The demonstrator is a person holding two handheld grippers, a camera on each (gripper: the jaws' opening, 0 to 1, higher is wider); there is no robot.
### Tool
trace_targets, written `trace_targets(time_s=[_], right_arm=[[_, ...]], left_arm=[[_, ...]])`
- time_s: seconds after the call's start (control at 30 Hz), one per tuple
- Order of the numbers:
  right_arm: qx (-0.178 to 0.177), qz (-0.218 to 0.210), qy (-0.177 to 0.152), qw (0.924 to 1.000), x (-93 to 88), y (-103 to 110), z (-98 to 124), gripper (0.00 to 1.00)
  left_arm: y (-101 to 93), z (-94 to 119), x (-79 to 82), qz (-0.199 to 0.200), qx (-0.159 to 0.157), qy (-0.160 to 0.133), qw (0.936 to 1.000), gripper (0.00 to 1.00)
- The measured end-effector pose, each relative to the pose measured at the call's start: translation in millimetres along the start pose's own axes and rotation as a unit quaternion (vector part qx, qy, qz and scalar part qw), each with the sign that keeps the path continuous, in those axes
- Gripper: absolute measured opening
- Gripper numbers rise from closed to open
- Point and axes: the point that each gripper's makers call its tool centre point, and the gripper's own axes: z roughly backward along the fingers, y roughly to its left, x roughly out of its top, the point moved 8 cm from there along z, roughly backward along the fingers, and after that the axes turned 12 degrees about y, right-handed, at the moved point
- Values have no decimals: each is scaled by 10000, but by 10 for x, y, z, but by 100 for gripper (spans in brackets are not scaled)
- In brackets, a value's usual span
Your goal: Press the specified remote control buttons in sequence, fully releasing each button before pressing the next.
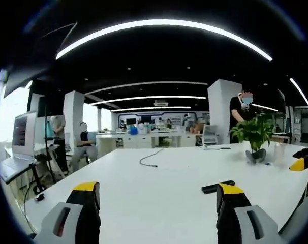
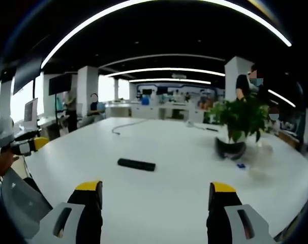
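Observation:
A slim black remote control [image 2: 136, 164] lies flat on the white table [image 2: 159, 147], ahead of my right gripper [image 2: 157, 195], which stands open and empty some way short of it. In the left gripper view the same remote [image 1: 217, 186] lies just beyond the right jaw of my left gripper [image 1: 158, 195], whose jaws are spread wide with nothing between them. The right gripper's yellow-tipped jaw [image 1: 302, 161] pokes into the left gripper view at the right edge. The left gripper [image 2: 22, 145], held by a hand, shows at the left edge of the right gripper view.
A potted green plant [image 2: 238, 124] stands on the table to the right of the remote, also in the left gripper view as the plant [image 1: 254, 136]. A dark cable [image 1: 150, 157] lies farther back. People stand beyond the table, and a laptop [image 1: 23, 137] sits on a stand at left.

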Motion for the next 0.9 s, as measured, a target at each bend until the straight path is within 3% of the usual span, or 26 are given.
trace_targets(time_s=[0.2,0.47,0.9], right_arm=[[8,51,23,10000,-5,18,5,85],[54,102,25,9999,-5,31,3,85],[111,124,14,9999,-3,40,3,85]], left_arm=[[-7,12,-41,6,-12,106,9999,99],[-85,37,-22,-360,-24,112,9993,100],[-28,40,-49,-180,124,273,9994,99]])
